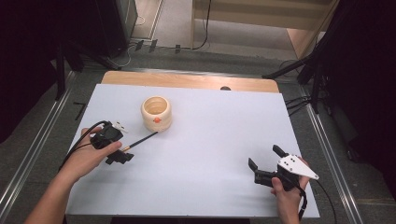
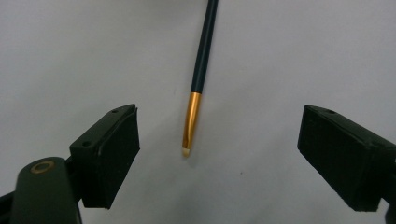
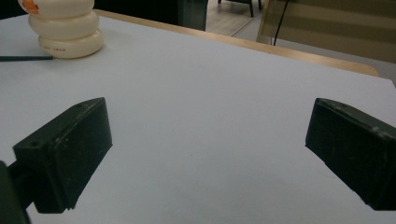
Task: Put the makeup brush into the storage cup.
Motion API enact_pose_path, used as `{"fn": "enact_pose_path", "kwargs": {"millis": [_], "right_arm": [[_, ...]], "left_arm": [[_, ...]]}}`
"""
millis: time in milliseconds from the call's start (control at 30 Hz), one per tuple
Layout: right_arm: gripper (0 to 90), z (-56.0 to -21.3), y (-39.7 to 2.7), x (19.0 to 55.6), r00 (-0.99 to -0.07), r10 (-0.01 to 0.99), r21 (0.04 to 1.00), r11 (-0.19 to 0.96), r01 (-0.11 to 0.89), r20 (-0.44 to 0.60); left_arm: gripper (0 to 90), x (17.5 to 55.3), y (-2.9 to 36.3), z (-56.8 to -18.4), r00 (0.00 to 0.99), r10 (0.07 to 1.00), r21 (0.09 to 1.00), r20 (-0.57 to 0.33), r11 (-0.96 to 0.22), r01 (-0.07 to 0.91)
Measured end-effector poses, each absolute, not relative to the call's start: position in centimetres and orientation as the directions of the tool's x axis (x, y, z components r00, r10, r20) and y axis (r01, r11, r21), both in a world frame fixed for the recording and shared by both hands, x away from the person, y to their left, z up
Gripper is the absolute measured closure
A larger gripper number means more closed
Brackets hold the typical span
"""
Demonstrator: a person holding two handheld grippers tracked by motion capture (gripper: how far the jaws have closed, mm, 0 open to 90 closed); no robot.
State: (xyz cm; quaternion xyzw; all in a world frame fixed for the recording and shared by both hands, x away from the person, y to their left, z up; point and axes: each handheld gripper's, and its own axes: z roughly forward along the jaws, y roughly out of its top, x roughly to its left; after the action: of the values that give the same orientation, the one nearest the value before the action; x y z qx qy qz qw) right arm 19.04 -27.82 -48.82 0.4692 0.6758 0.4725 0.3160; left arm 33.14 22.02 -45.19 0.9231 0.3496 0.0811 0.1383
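Left claw (image 2: 219, 154) spread wide above the white counter (image 1: 210, 154), straddling the brush (image 2: 204, 60) without touching it; gold ferrule and pale tip lying between the pads, dark handle running away toward the cream ringed holder (image 1: 156, 112), its far end just beside the holder's base. Right claw (image 1: 265, 162) also wide and empty, resting near the counter's near right edge, well apart from everything. Main risk, as a judgement: closing on the ferrule end, far from the middle of the handle, likely to let the long handle droop or pivot in the pads. Thin round shaft flat on the counter also prone to rolling or skidding aside if one pad arrives first, or to being pinned against the surface instead of lifted. Handle end swinging could knock the holder. Hard to make out: whether the handle actually touches the holder, what the orange spot on its side is, and whether anything sits inside. Handle cut off at the top of the left gripper view.
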Motion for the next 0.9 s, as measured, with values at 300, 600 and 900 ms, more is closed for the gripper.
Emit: {"fn": "enact_pose_path", "kwargs": {"millis": [300, 600, 900], "right_arm": [[0.6, -48.9, -27.9, 19.0, -0.359, 0.933, 0.935, 0.116, 0.334, 0.013], [0.5, -48.9, -27.9, 19.0, -0.359, 0.933, 0.935, 0.118, 0.335, 0.011], [0.6, -48.9, -27.5, 19.1, -0.366, 0.931, 0.932, 0.124, 0.340, 0.009]], "left_arm": [[32.4, 34.4, 20.7, -45.9, 0.749, 0.660, 0.241, 0.056, -0.737, 0.632], [57.1, 35.7, 20.0, -46.5, 0.749, 0.662, 0.173, 0.040, -0.742, 0.647], [84.3, 35.7, 19.7, -46.5, 0.785, 0.618, 0.158, 0.043, -0.780, 0.605]]}}
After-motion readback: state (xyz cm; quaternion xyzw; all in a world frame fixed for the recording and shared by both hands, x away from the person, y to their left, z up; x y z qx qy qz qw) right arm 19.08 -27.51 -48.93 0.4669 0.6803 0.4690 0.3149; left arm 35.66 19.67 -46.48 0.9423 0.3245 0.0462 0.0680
